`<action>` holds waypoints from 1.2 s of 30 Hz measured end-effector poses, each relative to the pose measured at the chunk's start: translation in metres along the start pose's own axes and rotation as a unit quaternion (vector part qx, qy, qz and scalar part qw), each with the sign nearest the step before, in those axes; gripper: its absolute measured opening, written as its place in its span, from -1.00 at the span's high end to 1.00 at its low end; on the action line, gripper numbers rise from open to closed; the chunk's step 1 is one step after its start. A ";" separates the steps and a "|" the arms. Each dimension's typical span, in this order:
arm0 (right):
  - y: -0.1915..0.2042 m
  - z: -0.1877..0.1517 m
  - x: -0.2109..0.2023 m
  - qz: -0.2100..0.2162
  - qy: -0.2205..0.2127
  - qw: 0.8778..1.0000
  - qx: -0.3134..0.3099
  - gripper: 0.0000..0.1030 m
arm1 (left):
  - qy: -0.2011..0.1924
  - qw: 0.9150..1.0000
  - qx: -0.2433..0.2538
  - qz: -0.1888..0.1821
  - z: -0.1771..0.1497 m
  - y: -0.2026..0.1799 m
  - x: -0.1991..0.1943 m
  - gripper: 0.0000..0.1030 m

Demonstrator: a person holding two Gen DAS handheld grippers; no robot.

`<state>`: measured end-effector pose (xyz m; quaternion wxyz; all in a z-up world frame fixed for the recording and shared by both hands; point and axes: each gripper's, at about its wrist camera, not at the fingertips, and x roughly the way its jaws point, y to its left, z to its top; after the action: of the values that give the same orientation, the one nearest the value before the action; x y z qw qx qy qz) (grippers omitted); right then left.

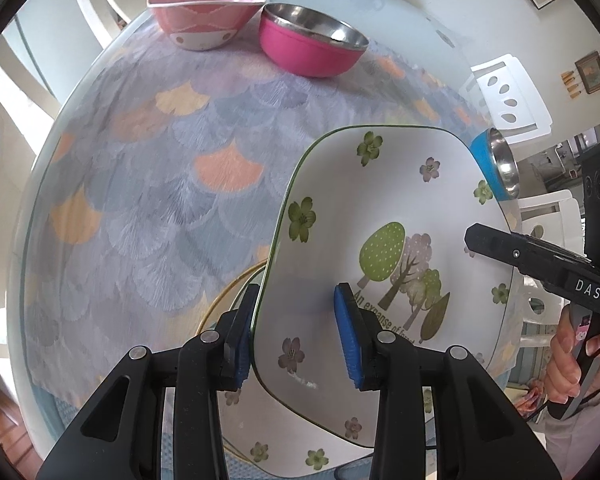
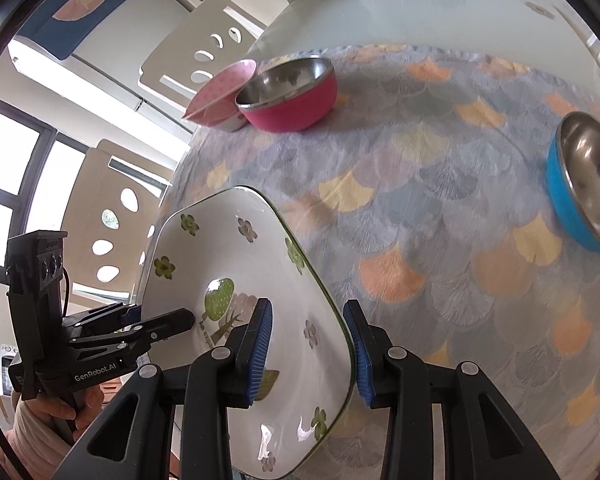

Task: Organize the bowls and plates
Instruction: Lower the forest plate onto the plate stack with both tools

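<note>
A: Left gripper [image 1: 296,332] pinches the floral plate [image 1: 384,216] by its left rim; right gripper [image 2: 312,348] clamps the opposite rim — why both?

B: Probably to steady a wide plate, tilted above another plate [image 1: 284,440] at the table's [image 1: 40,208] near edge — stacking, I judge.

The glossy white glazed square plate with flower prints [image 2: 236,280] shines, the pink-shelled bowl's polished steel lining [image 1: 314,26] gleams, and the scallop-patterned desk [image 1: 148,184] looks smooth.
</note>
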<state>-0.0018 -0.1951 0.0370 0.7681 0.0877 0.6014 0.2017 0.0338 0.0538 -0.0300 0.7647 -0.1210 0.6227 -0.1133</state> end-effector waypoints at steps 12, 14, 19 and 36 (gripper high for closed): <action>0.006 -0.020 0.016 0.006 0.032 0.999 -0.003 0.29 | 0.012 1.000 -0.003 0.014 -0.016 0.008 0.000 0.35; 0.007 -0.024 0.018 0.008 0.037 0.999 -0.002 0.29 | 0.017 1.000 -0.006 0.013 -0.020 0.011 0.002 0.35; 0.008 -0.039 0.027 0.012 0.055 0.998 0.005 0.28 | 0.030 0.999 0.001 0.010 -0.031 0.017 0.006 0.38; 0.011 -0.073 0.028 0.011 0.057 0.997 0.055 0.27 | 0.027 0.999 0.029 0.023 -0.032 0.017 0.006 0.33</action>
<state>-0.0686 -0.1811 -0.0026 0.7245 0.1251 0.6531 0.1815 0.0039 0.0671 -0.0471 0.7528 -0.0817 0.6425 -0.1172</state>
